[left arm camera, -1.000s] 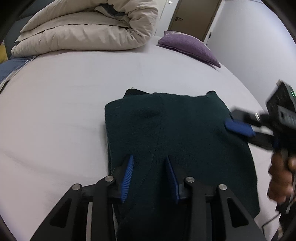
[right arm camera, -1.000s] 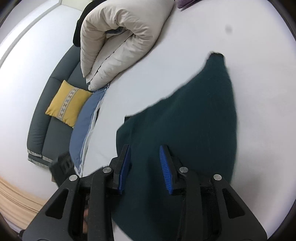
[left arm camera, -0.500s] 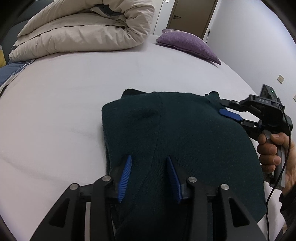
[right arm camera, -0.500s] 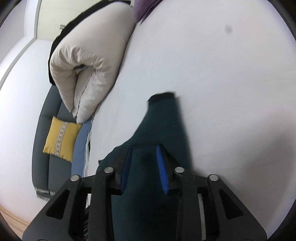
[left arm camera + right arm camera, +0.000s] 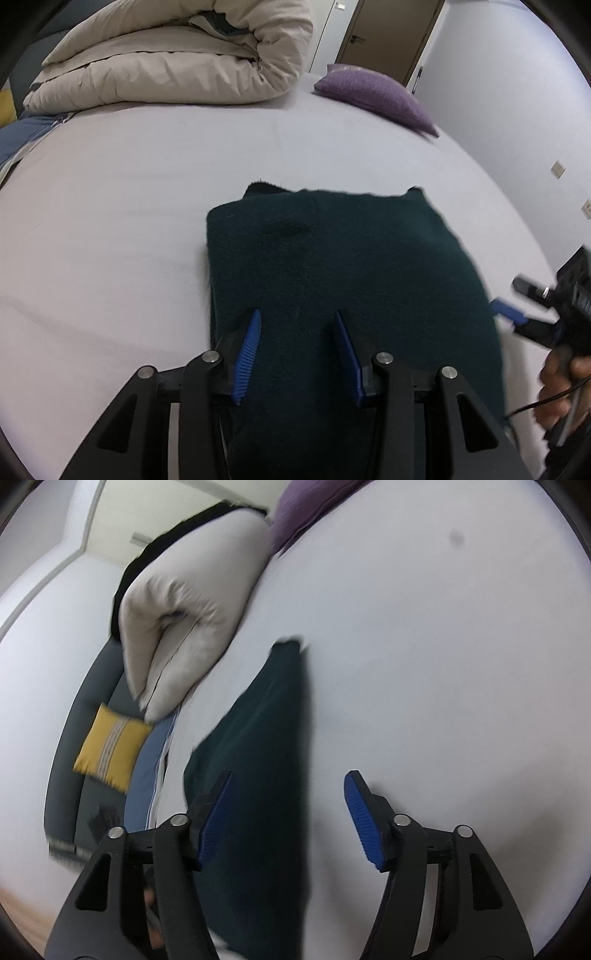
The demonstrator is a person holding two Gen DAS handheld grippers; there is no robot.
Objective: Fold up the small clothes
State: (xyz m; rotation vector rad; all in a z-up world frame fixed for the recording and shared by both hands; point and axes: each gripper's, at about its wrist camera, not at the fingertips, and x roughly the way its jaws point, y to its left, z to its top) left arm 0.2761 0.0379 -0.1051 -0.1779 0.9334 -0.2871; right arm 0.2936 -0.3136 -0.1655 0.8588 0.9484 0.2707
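Dark green knit garment (image 5: pixel 343 280), folded to a rough rectangle, lying flat on the pale bed sheet (image 5: pixel 147 177), apparently parked there for a further fold. Left gripper (image 5: pixel 297 350) low over its near edge, jaws part open astride the cloth, pinching nothing. Right gripper (image 5: pixel 286 819) at the right-hand edge, jaws just opened wide, fabric loose between them, likely let go.

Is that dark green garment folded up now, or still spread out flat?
Folded. The garment lies as a compact, thick block on the bed, with a rounded doubled edge on one side and a second layer peeking out at its far corner.
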